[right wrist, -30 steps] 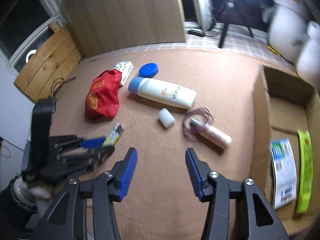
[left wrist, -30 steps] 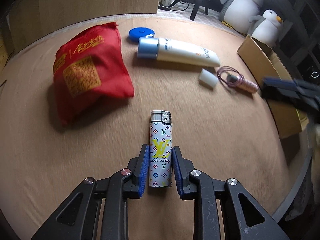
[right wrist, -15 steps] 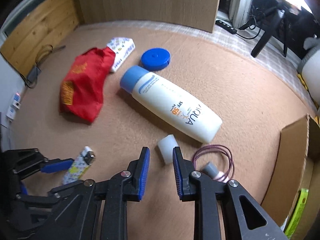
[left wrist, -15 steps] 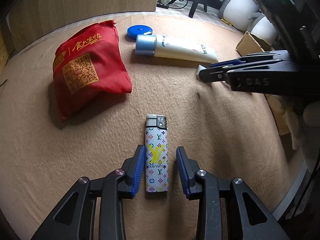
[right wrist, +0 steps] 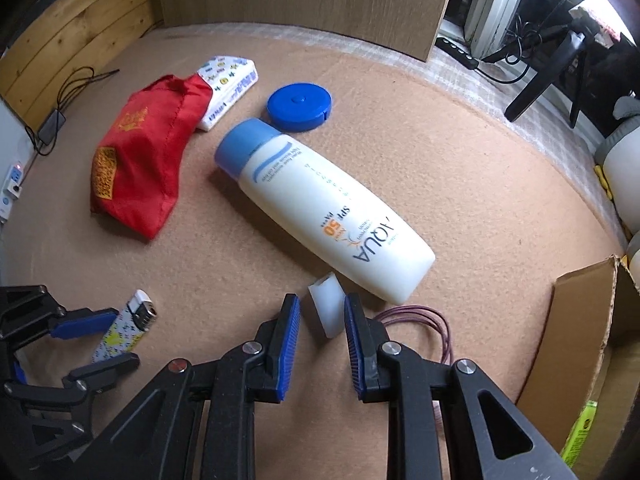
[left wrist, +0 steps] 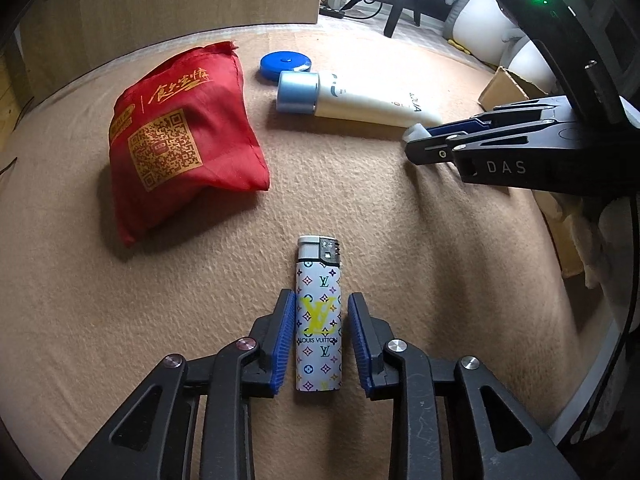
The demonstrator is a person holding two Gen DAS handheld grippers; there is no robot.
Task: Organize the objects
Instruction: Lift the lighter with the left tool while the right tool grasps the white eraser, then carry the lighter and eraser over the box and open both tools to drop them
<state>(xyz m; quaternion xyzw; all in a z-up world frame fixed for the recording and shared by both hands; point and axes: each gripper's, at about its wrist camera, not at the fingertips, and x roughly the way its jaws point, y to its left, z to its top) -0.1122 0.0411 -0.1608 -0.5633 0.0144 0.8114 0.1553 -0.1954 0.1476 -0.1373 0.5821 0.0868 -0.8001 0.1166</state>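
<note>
Left wrist view: the left gripper (left wrist: 319, 340), having just narrowed, straddled the lighter (left wrist: 319, 316) on the tabletop (left wrist: 440, 248), a slit left on its right; the right gripper (right wrist: 322, 338), having closed in, flanked the white cap (right wrist: 329, 310), unpinched; red pouch (right wrist: 140, 168), bottle (right wrist: 320, 208), blue disc (right wrist: 299, 106) remained outside the cardboard box (right wrist: 576, 340).

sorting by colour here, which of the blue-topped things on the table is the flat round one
The blue disc beyond the sunscreen bottle: blue all over, flat and round, while the bottle only has a blue cap on a long white body.
</note>
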